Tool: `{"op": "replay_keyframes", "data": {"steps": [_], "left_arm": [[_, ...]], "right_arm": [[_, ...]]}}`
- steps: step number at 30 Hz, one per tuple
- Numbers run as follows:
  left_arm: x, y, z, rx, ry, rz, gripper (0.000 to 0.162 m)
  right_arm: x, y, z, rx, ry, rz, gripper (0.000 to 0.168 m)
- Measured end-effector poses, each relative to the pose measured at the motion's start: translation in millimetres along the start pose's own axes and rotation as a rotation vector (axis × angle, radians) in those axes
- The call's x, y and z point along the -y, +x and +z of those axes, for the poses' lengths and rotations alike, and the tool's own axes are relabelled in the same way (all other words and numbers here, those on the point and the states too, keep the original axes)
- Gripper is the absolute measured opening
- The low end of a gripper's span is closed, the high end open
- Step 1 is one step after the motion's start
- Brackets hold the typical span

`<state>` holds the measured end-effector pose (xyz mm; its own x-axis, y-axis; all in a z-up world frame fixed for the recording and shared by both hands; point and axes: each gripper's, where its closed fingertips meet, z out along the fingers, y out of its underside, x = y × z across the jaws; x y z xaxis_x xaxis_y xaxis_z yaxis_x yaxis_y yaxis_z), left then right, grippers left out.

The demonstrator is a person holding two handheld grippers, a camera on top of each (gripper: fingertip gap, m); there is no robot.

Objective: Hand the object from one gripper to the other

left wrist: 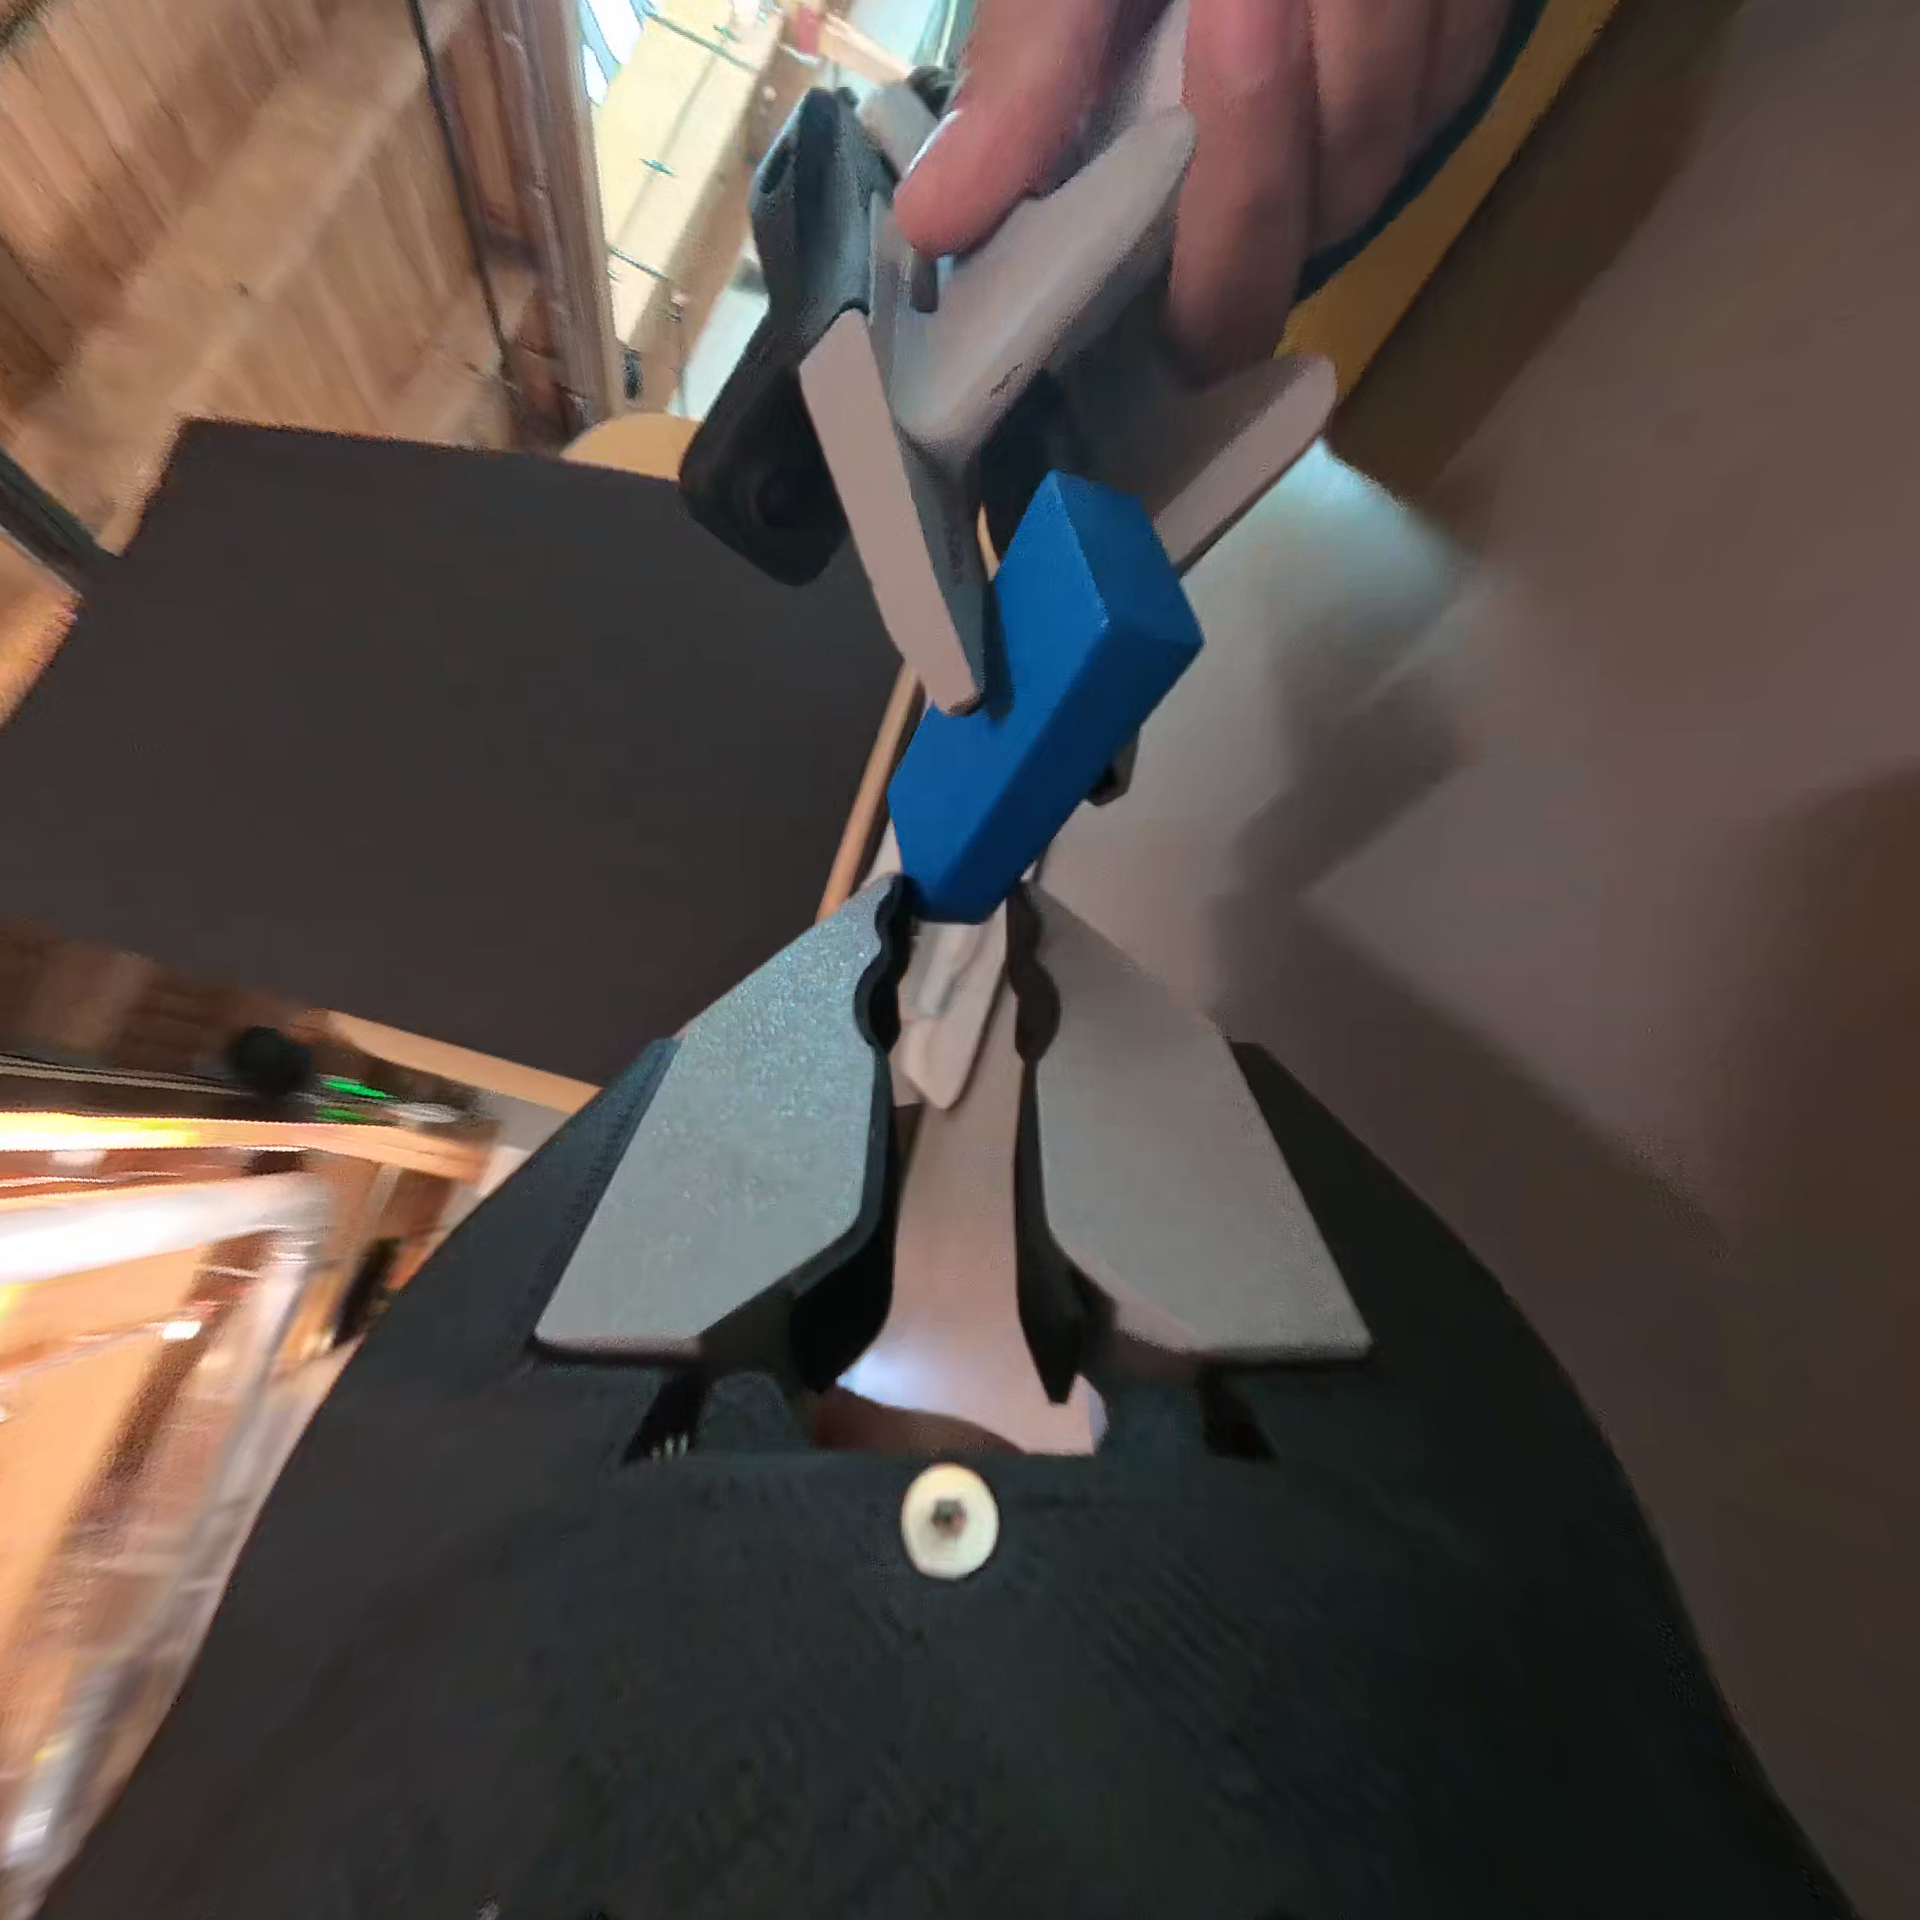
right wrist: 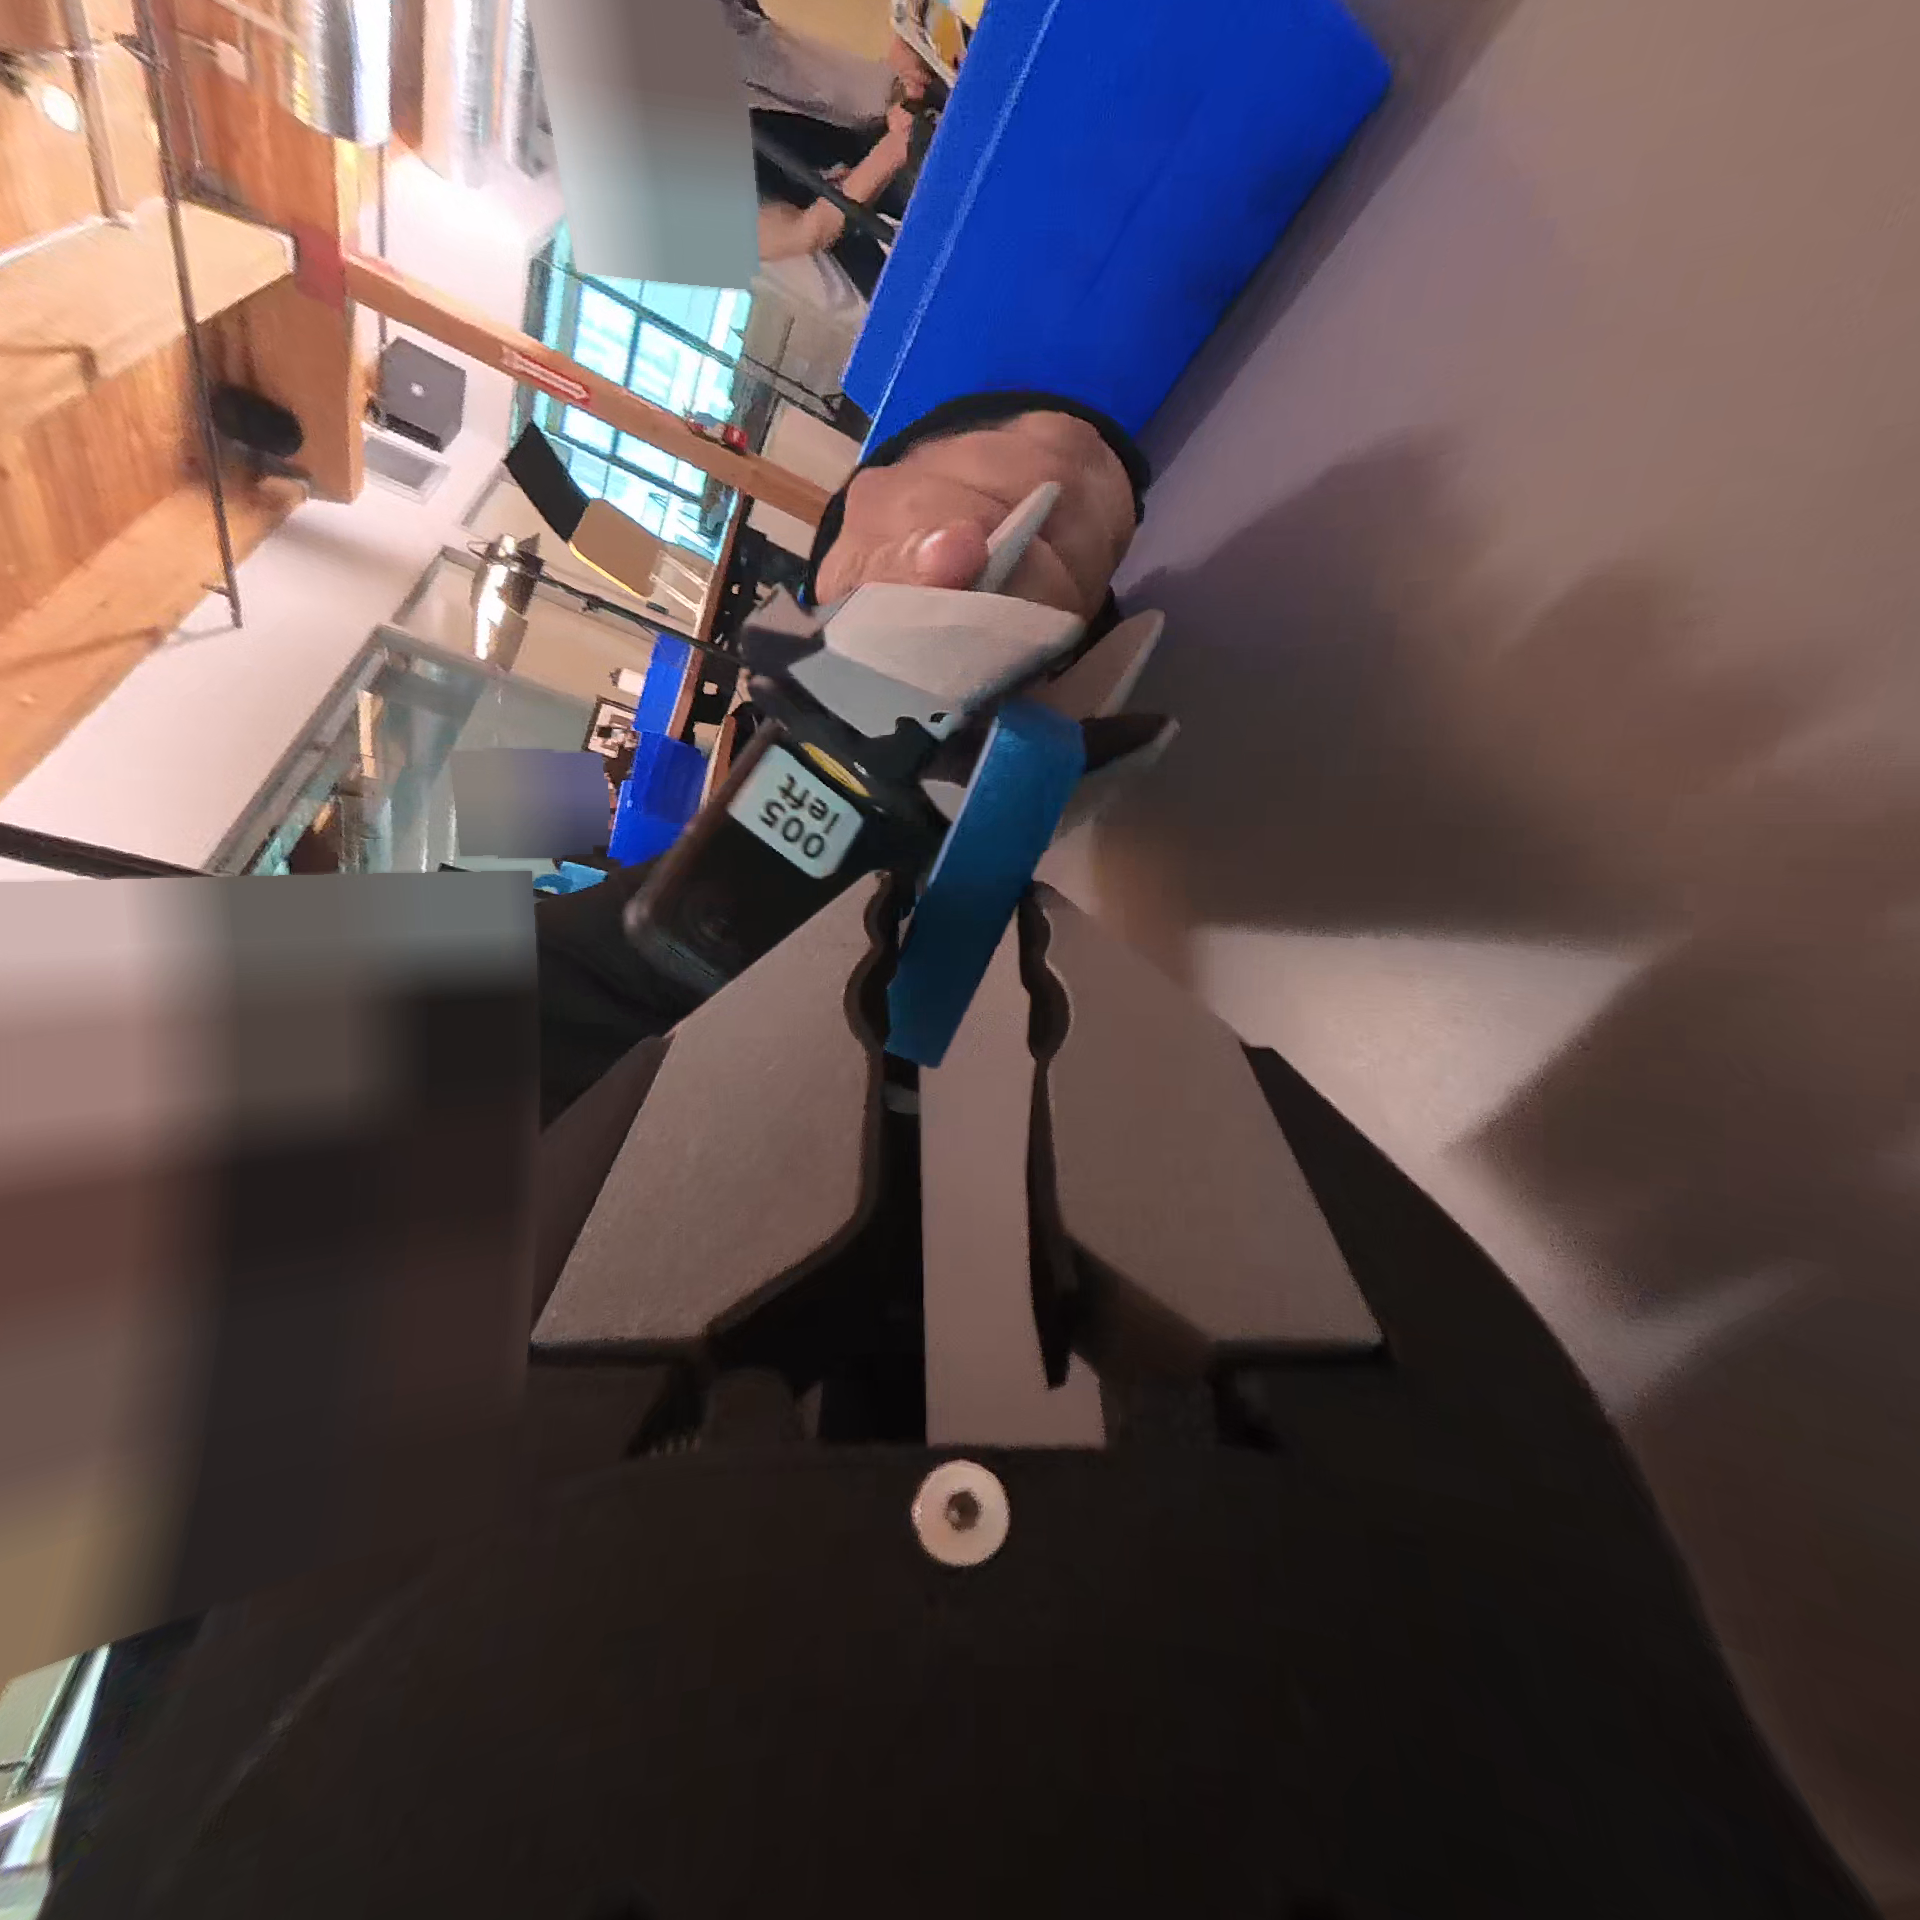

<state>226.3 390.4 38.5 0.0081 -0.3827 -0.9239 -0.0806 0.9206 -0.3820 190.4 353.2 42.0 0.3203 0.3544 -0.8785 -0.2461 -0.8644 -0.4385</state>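
The left tongs (left wrist: 961, 904) stand narrowly spread, and the near end of the blue block (left wrist: 1039, 707) sits right at their tips, barely between them. I cannot tell whether they are pressing on it yet. Beyond those tips the block rises at a slant in the air, and the right tongs (right wrist: 958, 899) look pinched across its middle, worked by a hand (left wrist: 1195, 125) farther back.

The risk, as I judge it, is that shallow purchase. If the right tongs let go while the left ones catch only the block's end corner, the block could pivot out or slip and drop to the bench (left wrist: 1621, 935). Closing off-centre could also twist it against the other pair.

The left wrist view shows how little of the block lies between the left tips. The right wrist view hides that. It shows instead the block running lengthwise between the right tongs, lying against one finger, and past it the far pair's grey plates either side of the block's other end. Behind them are the other hand (right wrist: 966, 520) and a large blue box (right wrist: 1101, 208).
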Motion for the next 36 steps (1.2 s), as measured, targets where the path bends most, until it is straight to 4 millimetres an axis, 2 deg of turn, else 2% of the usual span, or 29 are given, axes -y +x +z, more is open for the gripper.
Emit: {"op": "replay_keyframes", "data": {"steps": [2, 4, 6, 9, 12, 15, 19, 23, 25, 28, 33, 34, 36], "left_arm": [[-1.9, 0.8, -0.6, -0.028, 0.008, -0.04, 0.016], [-3.2, 0.6, -1.2, -0.002, -0.001, 0.01, 0.017], [1.5, 2.6, -1.7, 0.023, 0.015, 0.06, 0.027], [0.3, 1.0, -1.3, 0.005, 0.006, 0.042, 0.021], [-0.2, -0.9, -1.2, -0.078, 0.006, -0.195, 0.019], [-4.9, 4.3, 0.4, -0.195, -0.019, -0.486, 0.018], [-4.6, 6.2, 3.8, -0.32, -0.027, -0.891, 0.017], [-11.5, 16.1, 2.8, -0.456, -0.072, -1.189, 0.015], [-11.4, 14.4, 1.5, -0.501, -0.054, -1.325, 0.015], [-3.1, 18.1, -3.7, -0.621, -0.02, -1.478, 0.014], [16.9, 32.0, -12.2, -0.796, -0.008, -1.566, 0.015], [20.0, 35.2, -13.3, -0.82, -0.013, -1.563, 0.015], [23.4, 42.4, -14.5, -0.842, -0.027, -1.525, 0.014]], "right_arm": [[1.7, 0.6, 0.7, 0.013, 0.012, 0.03, 0.019], [2.6, 2.7, 1.6, 0.052, 0.023, 0.092, 0.017], [2.1, 6.9, 3.1, 0.047, 0.021, 0.108, 0.015], [0.0, 7.7, 4.9, 0.052, 0.009, 0.11, 0.014], [5.5, -1.9, 2.9, 0.08, 0.032, 0.04, 0.024], [20.1, -0.3, -6.9, -0.019, 0.112, -0.092, 0.037], [48.7, 3.8, -32.8, -0.174, 0.287, -0.259, 0.051], [68.2, -16.8, -63.1, -0.19, 0.45, -0.422, 0.058], [72.1, -18.1, -71.5, -0.249, 0.485, -0.507, 0.065], [63.5, -14.8, -60.1, -0.3, 0.403, -0.603, 0.068], [44.5, 0.4, -16.1, -0.349, 0.232, -0.69, 0.076], [41.0, 3.9, -8.3, -0.357, 0.202, -0.696, 0.067], [37.4, 5.3, 1.1, -0.352, 0.177, -0.707, 0.019]]}}
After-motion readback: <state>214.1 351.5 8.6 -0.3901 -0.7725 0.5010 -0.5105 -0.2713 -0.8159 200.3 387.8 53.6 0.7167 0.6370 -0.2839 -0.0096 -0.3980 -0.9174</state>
